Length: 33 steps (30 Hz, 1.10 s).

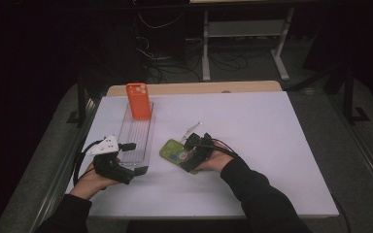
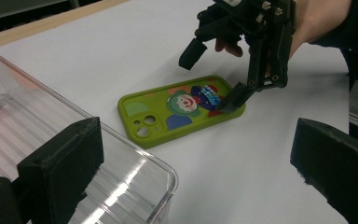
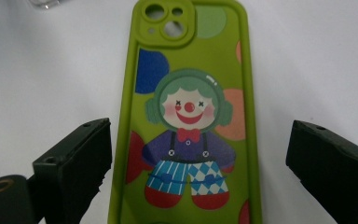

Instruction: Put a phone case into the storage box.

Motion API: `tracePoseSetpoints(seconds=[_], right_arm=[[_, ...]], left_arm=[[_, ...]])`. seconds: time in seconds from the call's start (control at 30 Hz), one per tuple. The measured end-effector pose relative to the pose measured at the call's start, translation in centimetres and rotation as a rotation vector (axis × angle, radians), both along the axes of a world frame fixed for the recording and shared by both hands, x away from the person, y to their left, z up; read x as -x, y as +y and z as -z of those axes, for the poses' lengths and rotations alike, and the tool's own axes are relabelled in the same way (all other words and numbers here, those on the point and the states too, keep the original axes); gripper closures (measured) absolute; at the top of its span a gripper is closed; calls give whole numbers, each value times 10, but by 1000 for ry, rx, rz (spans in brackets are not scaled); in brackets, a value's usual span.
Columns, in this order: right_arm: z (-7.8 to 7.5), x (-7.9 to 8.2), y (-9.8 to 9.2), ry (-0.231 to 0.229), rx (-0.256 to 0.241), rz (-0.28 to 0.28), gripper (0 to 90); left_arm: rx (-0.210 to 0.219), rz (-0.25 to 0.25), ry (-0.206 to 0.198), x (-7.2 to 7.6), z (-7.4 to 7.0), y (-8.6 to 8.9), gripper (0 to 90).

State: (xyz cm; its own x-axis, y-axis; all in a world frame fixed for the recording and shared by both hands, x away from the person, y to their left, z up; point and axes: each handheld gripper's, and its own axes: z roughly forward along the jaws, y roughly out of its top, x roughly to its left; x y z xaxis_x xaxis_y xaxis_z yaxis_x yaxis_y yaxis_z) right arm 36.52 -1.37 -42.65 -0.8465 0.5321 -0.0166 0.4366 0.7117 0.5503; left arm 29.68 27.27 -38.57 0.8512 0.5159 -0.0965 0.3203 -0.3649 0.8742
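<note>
1. Right claw (image 1: 193,145) hangs wide open over the green rubbery phone case printed with a clown (image 1: 176,153); in the right gripper view its two black jaws stand on either side of the case (image 3: 191,121), well clear of its edges, gripping nothing; in the left gripper view one jaw tip sits at or just above the case's (image 2: 182,108) bottom end, contact not certain.
2. The green case lies flat, picture side up, on the white surface (image 1: 252,145), camera cut-outs pointing away from the right hand (image 1: 213,158).
3. Just to its left lies a long clear ribbed plastic tray (image 1: 137,136), close to the case but apart from it; an orange phone case (image 1: 139,101) stands propped at the tray's far end.
4. Left claw (image 1: 126,147) is also open and empty; its jaws rise at the near corner of the tray (image 2: 135,172); the left hand (image 1: 94,179) rests on the surface.
5. A small clear plastic piece (image 1: 191,129) lies just beyond the right claw.
</note>
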Motion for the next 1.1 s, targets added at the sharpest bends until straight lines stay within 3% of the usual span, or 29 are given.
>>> tracePoseSetpoints(seconds=[0.33, 0.57, 1.1], right_arm=[[11, 4, 7, 12, 81, -8, 60], [11, 1, 5, 63, 62, -8, 121], [10, 1, 4, 70, 55, -28, 149]], left_arm=[[8, 1, -1, 1, -1, -2, 33], [5, 6, -7, 0, -1, -2, 34], [4, 2, 1, 0, -1, -2, 40]])
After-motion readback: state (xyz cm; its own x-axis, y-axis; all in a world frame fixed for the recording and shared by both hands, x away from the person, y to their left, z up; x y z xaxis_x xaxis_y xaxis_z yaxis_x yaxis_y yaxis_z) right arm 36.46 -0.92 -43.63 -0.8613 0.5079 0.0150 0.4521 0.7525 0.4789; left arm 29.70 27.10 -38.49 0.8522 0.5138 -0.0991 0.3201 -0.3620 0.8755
